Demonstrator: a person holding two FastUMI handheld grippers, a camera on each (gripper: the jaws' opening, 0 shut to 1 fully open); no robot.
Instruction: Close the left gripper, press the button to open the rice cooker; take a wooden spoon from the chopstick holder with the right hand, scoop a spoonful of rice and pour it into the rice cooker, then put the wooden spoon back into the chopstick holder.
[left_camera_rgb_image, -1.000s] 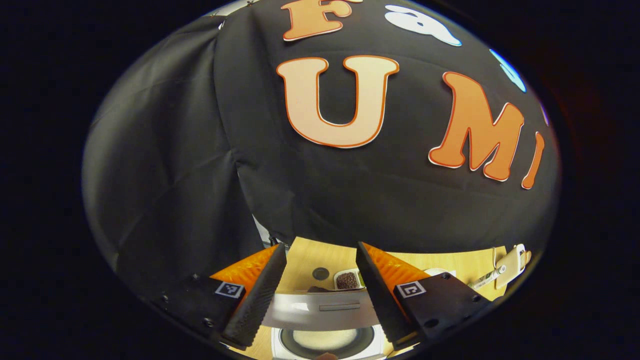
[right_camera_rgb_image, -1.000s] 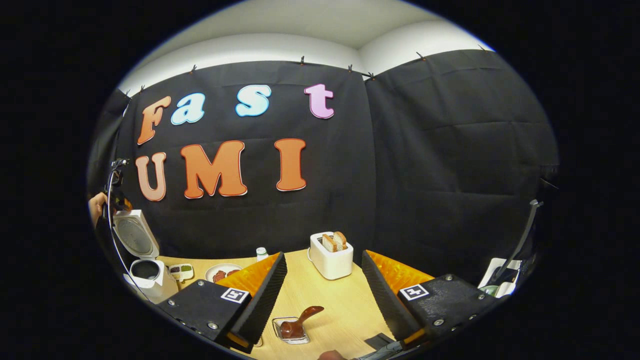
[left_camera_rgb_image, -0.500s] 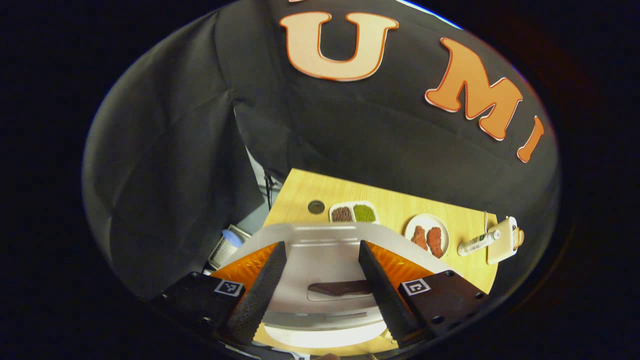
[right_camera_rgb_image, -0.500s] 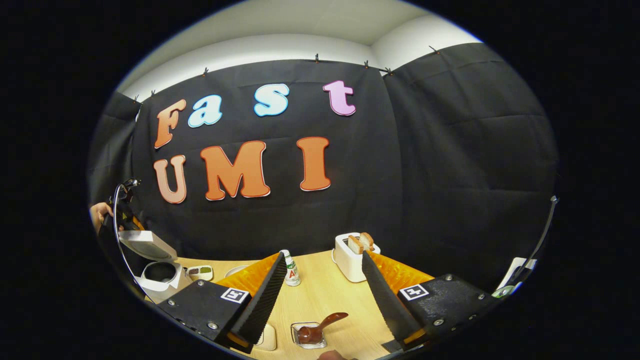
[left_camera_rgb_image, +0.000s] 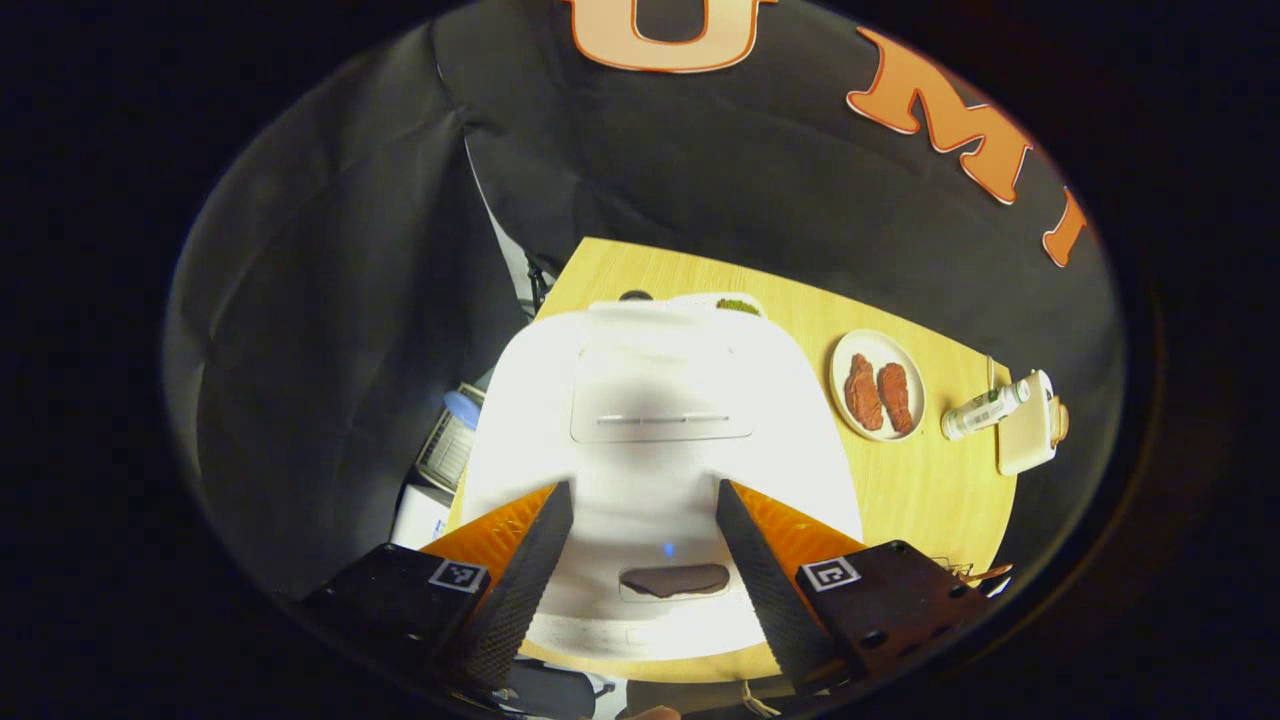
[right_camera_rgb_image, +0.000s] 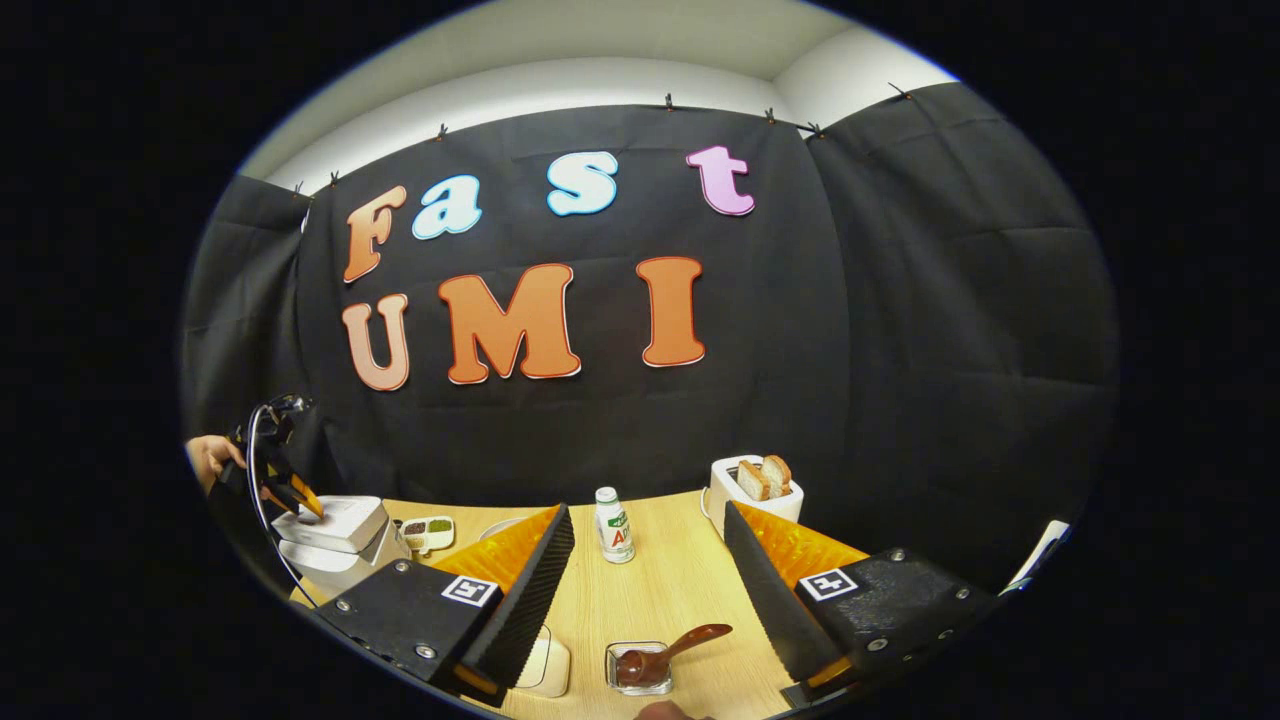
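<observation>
The white rice cooker (left_camera_rgb_image: 650, 400) stands under my left gripper (left_camera_rgb_image: 642, 490) with its lid down, its dark oval button (left_camera_rgb_image: 672, 580) lying between my spread fingers. This gripper is open and holds nothing. In the right gripper view the cooker (right_camera_rgb_image: 340, 530) sits at the far left of the table, and a hand holds the left gripper (right_camera_rgb_image: 290, 490) against its lid. My right gripper (right_camera_rgb_image: 647, 510) is open above the table. Below it the brown wooden spoon (right_camera_rgb_image: 670, 650) rests in a small clear dish (right_camera_rgb_image: 640, 668).
A plate (left_camera_rgb_image: 880, 343) with two pieces of meat, a small bottle (left_camera_rgb_image: 985, 408) and a toaster (left_camera_rgb_image: 1030, 435) stand right of the cooker. The right gripper view has the bottle (right_camera_rgb_image: 613, 525), toaster (right_camera_rgb_image: 755, 490), a divided dish (right_camera_rgb_image: 428, 530) and a pale container (right_camera_rgb_image: 548, 665).
The cooker's lid has gone from upright to down. My left gripper tilted down over it. The right gripper shifted, so the spoon and bottle now sit further right.
</observation>
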